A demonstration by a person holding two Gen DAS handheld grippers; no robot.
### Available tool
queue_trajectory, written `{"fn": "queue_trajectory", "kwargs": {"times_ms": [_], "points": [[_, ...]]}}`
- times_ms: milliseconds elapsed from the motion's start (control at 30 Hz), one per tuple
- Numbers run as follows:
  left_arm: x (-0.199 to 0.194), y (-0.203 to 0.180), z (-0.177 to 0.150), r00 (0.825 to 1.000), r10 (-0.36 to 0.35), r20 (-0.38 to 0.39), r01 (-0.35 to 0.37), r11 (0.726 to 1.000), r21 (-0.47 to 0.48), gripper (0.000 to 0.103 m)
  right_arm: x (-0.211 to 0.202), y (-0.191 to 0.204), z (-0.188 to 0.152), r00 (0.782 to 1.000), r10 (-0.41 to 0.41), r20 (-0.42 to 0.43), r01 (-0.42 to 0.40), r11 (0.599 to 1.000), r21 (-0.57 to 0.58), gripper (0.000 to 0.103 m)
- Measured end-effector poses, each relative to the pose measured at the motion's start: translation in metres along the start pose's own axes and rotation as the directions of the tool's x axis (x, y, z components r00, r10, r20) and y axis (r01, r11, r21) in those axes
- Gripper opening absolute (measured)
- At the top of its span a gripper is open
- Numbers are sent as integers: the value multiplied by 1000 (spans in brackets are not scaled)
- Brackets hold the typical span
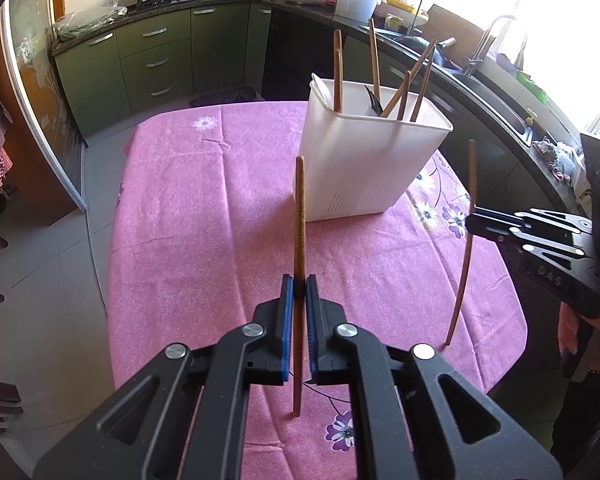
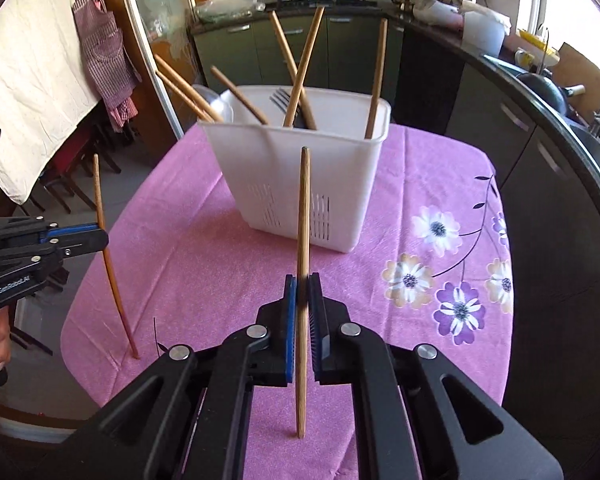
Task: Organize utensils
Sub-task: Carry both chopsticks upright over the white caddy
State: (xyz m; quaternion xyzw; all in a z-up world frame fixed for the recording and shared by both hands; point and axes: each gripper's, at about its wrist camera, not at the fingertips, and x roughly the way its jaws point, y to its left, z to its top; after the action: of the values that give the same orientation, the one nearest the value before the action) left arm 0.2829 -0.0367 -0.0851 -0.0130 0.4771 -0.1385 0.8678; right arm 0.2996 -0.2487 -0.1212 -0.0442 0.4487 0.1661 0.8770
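My left gripper point(image 1: 299, 286) is shut on a brown chopstick point(image 1: 299, 216) and holds it upright, its lower tip on the pink tablecloth point(image 1: 204, 208). My right gripper point(image 2: 302, 285) is shut on a lighter wooden chopstick point(image 2: 303, 208), also upright with its tip at the cloth. A white utensil holder point(image 1: 364, 164) stands beyond both, holding several chopsticks point(image 1: 337, 76) and a dark fork point(image 2: 281, 100). In the left wrist view the right gripper point(image 1: 474, 224) shows at the right with its chopstick point(image 1: 470, 176). In the right wrist view the left gripper point(image 2: 100, 236) shows at the left with its chopstick point(image 2: 98, 188).
The table sits in a kitchen with green cabinets point(image 1: 156, 56) behind and a dark counter with a sink point(image 1: 496, 92) to the right. Chairs point(image 2: 68, 184) and a hanging apron point(image 2: 100, 40) are off the table's left side.
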Motion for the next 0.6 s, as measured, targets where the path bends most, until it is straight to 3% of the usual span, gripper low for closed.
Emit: {"fn": "queue_trajectory", "kwargs": {"times_ms": [267, 600], "points": [[-20, -11, -5, 998, 3, 58, -5, 1000, 27, 6, -48, -14, -23, 995, 8, 104, -9, 1000, 14, 7], [-35, -22, -20, 997, 27, 74, -33, 996, 82, 6, -68, -19, -50, 990, 22, 136, -25, 1000, 16, 7]]}}
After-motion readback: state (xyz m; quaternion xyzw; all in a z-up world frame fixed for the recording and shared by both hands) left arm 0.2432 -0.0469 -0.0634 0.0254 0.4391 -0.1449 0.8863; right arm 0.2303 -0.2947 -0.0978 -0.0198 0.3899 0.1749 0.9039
